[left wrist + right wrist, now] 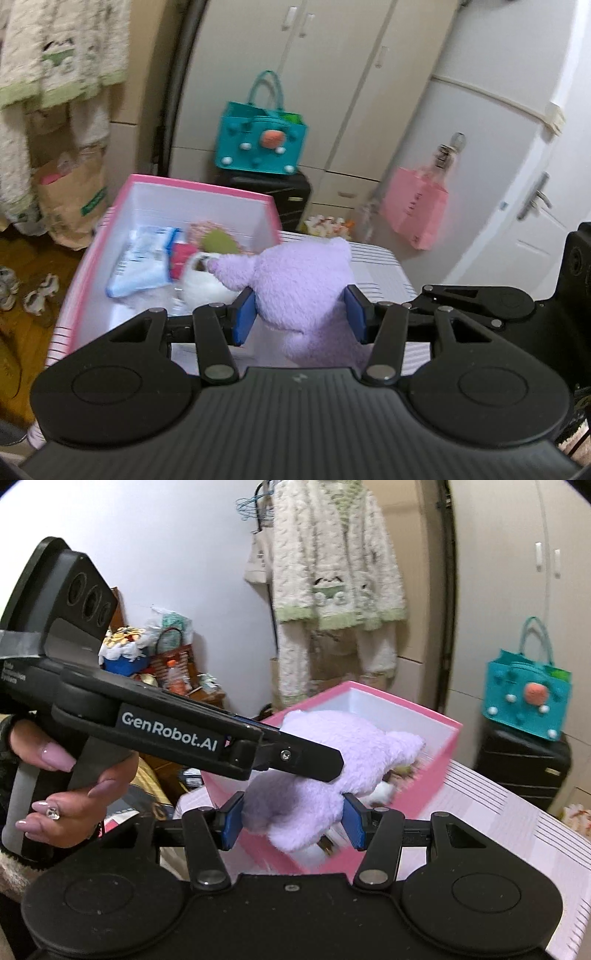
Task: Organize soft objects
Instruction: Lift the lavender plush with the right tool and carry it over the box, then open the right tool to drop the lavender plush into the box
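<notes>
Holding: we carry a purple plush toy (299, 280) between two grippers, one in each hand, above the near edge of a pink box (199, 192).
Left gripper (301, 314): its blue pads pinch the toy's body from both sides, and the fleece bulges around them.
Right gripper (293, 821): it also squeezes the toy, lower on the body; in the right wrist view the left tool's finger crosses over the top of the plush.
Hand (74, 794): it wraps the left tool's grip.
Toy's place: it hangs partly over the box opening, its head end toward the far wall of the box, not yet resting inside.
Handling: we judge it light, soft and squashy, not fragile and not slippery. The pile gives under the pads, so a thin limb could slide out; the thick middle of the body is the safer place to take hold, as we do now.
Box contents: a blue-and-white packet (142, 262), something white and fluffy (201, 286) and a green-and-pink piece sit inside, blurred; we cannot tell what they are.
Surface: the box stands at the left edge of a white top with thin dark stripes (380, 269).
Room: a teal bag (260, 142) sits on a black suitcase (291, 199) by pale cupboards, a pink bag (415, 208) hangs near a door, and a fleecy robe (332, 572) hangs on the wall.
</notes>
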### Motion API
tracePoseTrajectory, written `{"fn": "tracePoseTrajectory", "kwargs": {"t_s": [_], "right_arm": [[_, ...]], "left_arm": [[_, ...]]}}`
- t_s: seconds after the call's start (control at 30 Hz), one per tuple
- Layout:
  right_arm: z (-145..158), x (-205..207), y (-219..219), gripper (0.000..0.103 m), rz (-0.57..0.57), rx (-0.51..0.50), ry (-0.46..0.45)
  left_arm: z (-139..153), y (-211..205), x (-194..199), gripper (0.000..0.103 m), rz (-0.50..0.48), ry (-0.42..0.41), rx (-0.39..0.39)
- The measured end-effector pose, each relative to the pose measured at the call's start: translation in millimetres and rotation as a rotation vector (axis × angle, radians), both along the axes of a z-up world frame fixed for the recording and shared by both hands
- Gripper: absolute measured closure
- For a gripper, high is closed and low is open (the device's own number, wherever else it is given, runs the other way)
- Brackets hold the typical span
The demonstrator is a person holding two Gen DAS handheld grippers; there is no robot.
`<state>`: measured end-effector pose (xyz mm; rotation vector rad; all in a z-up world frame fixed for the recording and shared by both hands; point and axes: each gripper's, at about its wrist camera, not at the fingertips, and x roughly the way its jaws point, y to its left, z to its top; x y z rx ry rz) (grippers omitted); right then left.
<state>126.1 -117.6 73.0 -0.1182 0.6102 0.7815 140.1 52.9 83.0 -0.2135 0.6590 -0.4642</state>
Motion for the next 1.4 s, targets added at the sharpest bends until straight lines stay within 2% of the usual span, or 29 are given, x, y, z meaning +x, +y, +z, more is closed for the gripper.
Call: {"fn": "tracePoseTrajectory", "kwargs": {"t_s": [0.17, 0.33, 0.63, 0.73, 0.87, 1.1, 1.2, 1.4], "right_arm": [[-13, 33, 27, 0.043, 0.073, 0.013, 0.046], [-33, 66, 47, 0.043, 0.127, 0.016, 0.138], [-55, 100, 60, 0.044, 0.122, 0.020, 0.330], [-54, 98, 64, 0.044, 0.116, 0.010, 0.323], [-52, 100, 73, 0.044, 0.114, -0.048, 0.295], [-59, 115, 82, 0.044, 0.085, -0.096, 0.335], [-66, 116, 89, 0.043, 0.127, -0.133, 0.359], [-66, 106, 85, 0.035, 0.106, -0.161, 0.322]], "left_arm": [[-8, 33, 24, 0.053, 0.066, 0.040, 0.005], [-22, 52, 45, 0.053, 0.113, 0.083, 0.063], [-43, 56, 82, 0.052, 0.050, 0.172, 0.169], [-48, 63, 85, 0.052, 0.058, 0.189, 0.139], [-46, 63, 79, 0.052, 0.070, 0.145, 0.150], [-47, 68, 74, 0.051, 0.102, 0.105, 0.183], [-46, 72, 71, 0.052, 0.115, 0.089, 0.186], [-44, 72, 67, 0.049, 0.121, 0.079, 0.186]]}}
